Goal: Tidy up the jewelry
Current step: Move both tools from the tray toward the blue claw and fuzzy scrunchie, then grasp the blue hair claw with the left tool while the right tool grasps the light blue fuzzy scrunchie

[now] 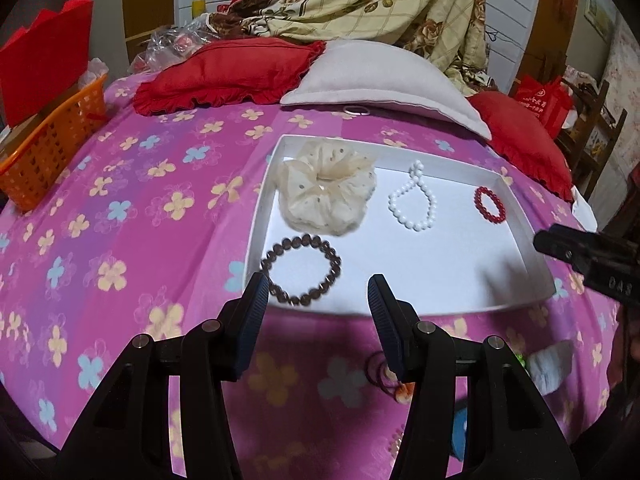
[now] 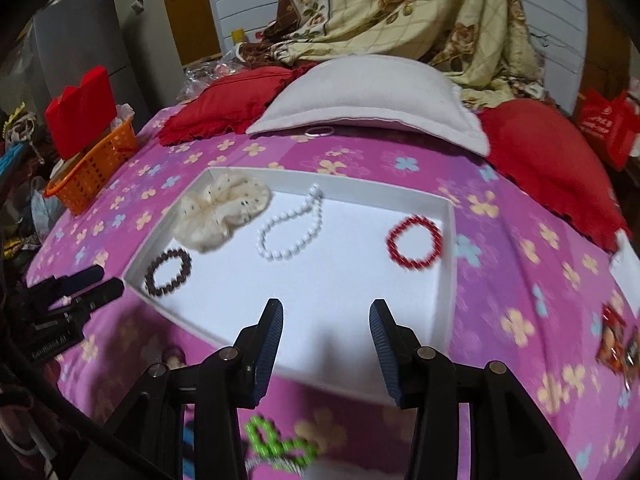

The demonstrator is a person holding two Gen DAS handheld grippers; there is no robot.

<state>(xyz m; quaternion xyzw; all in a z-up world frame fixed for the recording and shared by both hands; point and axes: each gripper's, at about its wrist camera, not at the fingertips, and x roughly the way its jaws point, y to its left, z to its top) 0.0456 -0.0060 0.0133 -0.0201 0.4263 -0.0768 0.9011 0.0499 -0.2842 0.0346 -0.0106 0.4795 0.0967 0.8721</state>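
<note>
A shallow white tray lies on the bed's pink flowered sheet, and four pieces already sit inside it: a cream scrunchie at the far left corner, a brown bead bracelet at the near left, a white pearl bracelet in the middle and a red bead bracelet toward the right wall. The left gripper hovers over the tray's near left edge with its fingers spread apart and nothing between them; the brown bracelet lies just ahead of and slightly left of that gap. The right gripper hangs over the near middle of the tray, likewise released and empty. What remains loose lies outside the tray, on the sheet on the near side: a green bead bracelet shows low in the right wrist view, below and behind the right fingers, slightly left of their centre line, and blurred enough that its exact shape is hard to read, though it seems stretched sideways rather than round. A dark hair tie sits beneath the left gripper. Judging by position, the right gripper is nearer the green piece and would have to draw back toward the person and drop, closing across the bracelet's short width.
</note>
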